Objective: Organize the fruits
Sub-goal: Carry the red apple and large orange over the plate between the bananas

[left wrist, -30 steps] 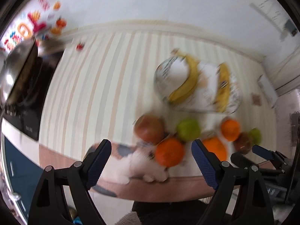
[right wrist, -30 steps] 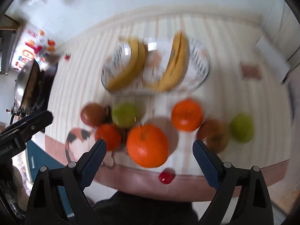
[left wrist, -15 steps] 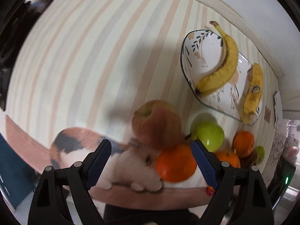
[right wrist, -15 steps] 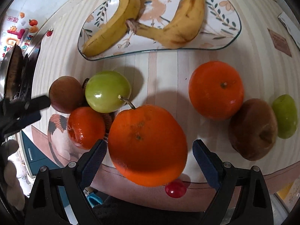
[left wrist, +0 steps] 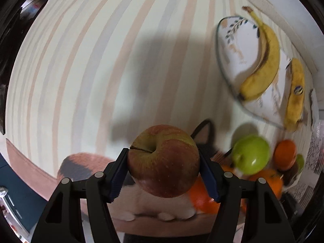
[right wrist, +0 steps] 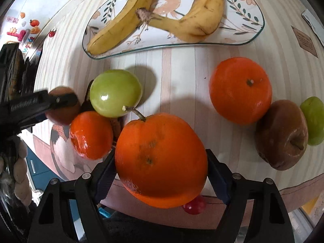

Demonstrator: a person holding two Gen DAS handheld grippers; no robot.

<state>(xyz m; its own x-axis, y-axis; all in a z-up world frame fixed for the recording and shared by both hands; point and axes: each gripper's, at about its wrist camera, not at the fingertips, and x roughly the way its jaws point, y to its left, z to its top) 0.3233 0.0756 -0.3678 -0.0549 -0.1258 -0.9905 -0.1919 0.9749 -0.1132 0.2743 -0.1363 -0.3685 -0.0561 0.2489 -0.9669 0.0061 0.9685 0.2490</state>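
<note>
A home kitchen: a striped tablecloth (right wrist: 182, 64), a painted plate (right wrist: 243, 38) of bananas (right wrist: 125, 20), and colourful magnets (right wrist: 22, 30) on a fridge.

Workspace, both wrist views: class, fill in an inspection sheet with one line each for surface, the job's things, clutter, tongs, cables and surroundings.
Surface: striped tablecloth, with a cat picture near its front edge.
Job's things: plate holding two bananas; on the cloth a green apple, two loose oranges, a brown apple and another green fruit.
Clutter: small red ball below the table edge; brown tag on the cloth.
Tongs: left tongs shut on a red apple; right tongs shut on a big orange.
Cables: nothing seen.
Surroundings: white wall; colourful magnets at far left.
</note>
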